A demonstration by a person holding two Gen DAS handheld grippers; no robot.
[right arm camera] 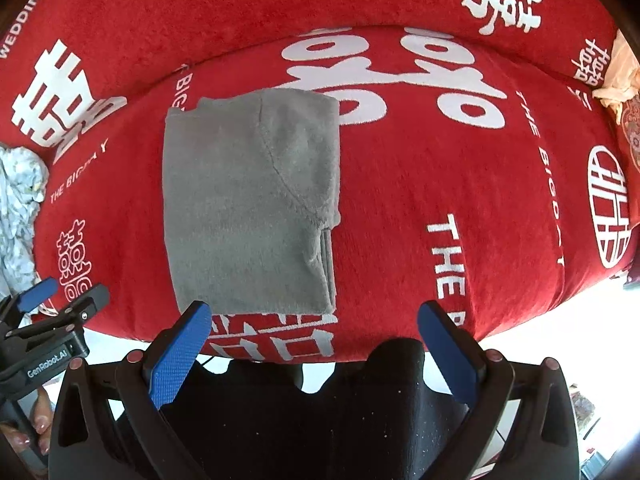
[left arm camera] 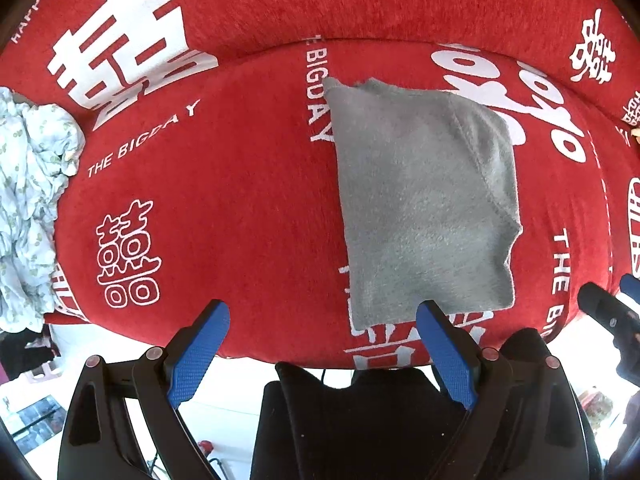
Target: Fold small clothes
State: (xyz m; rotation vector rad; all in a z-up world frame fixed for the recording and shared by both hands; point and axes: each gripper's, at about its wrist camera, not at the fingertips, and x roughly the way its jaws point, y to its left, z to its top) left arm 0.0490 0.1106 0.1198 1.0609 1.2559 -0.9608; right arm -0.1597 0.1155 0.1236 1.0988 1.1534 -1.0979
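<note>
A grey fleece garment (left arm camera: 424,200) lies folded into a rectangle on the red cushion (left arm camera: 240,208); the right wrist view shows the same garment (right arm camera: 248,208) left of centre. My left gripper (left arm camera: 324,316) hangs above the cushion's near edge, open, blue pads wide apart with nothing between them; the garment's near edge lies just beyond its right pad. My right gripper (right arm camera: 314,320) is open too and empty, above the near edge to the right of the garment. The left gripper (right arm camera: 60,292) shows at the far left of the right wrist view.
A crumpled pale floral cloth (left arm camera: 28,200) sits at the cushion's left end. A beige cloth (right arm camera: 620,76) lies at the far right. The red backrest (left arm camera: 360,0) with white lettering rises behind. Black trousers (right arm camera: 320,420) and pale floor are below the cushion's edge.
</note>
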